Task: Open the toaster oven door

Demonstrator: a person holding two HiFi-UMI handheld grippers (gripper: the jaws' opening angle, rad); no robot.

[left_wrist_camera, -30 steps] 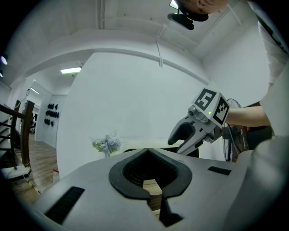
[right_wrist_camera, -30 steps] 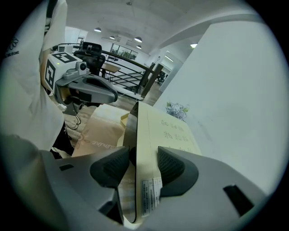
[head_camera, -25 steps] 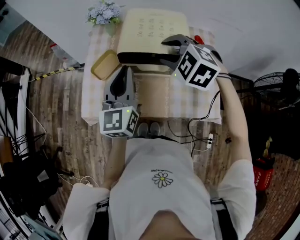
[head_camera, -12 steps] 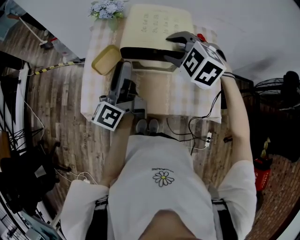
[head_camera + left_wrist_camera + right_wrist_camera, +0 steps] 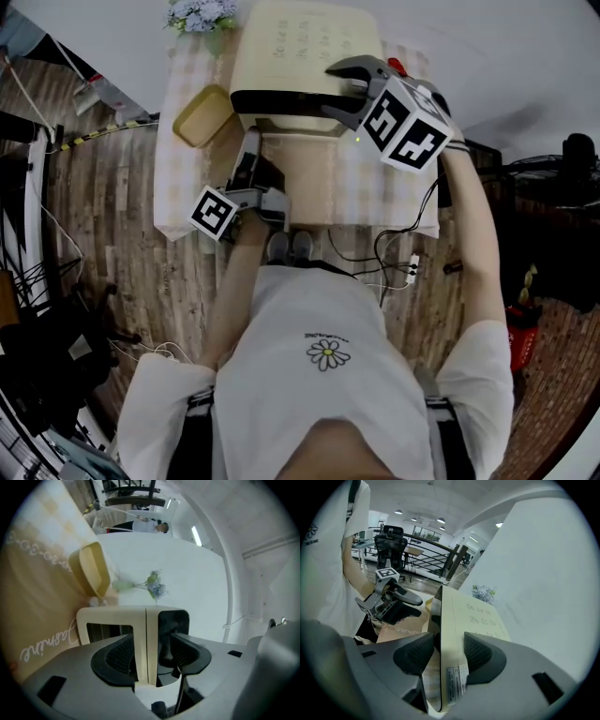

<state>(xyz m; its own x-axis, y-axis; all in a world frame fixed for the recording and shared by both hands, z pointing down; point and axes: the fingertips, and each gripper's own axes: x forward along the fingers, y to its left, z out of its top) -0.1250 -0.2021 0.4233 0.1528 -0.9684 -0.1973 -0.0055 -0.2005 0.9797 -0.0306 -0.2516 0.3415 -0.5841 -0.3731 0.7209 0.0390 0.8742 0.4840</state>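
Sitting closed, I think, the toaster oven (image 5: pixel 300 47) is at the table's (image 5: pixel 178 187) 12 o'clock. The right gripper (image 5: pixel 326 89) clamps its 4 o'clock top corner, probably bracing it. The left gripper (image 5: pixel 251 155) hangs wide open and empty at 7 o'clock, facing its front.

Toaster oven (image 5: pixel 309 47) 1, yellow dish (image 5: pixel 203 115) 1, flower bunch (image 5: pixel 200 14) 1.
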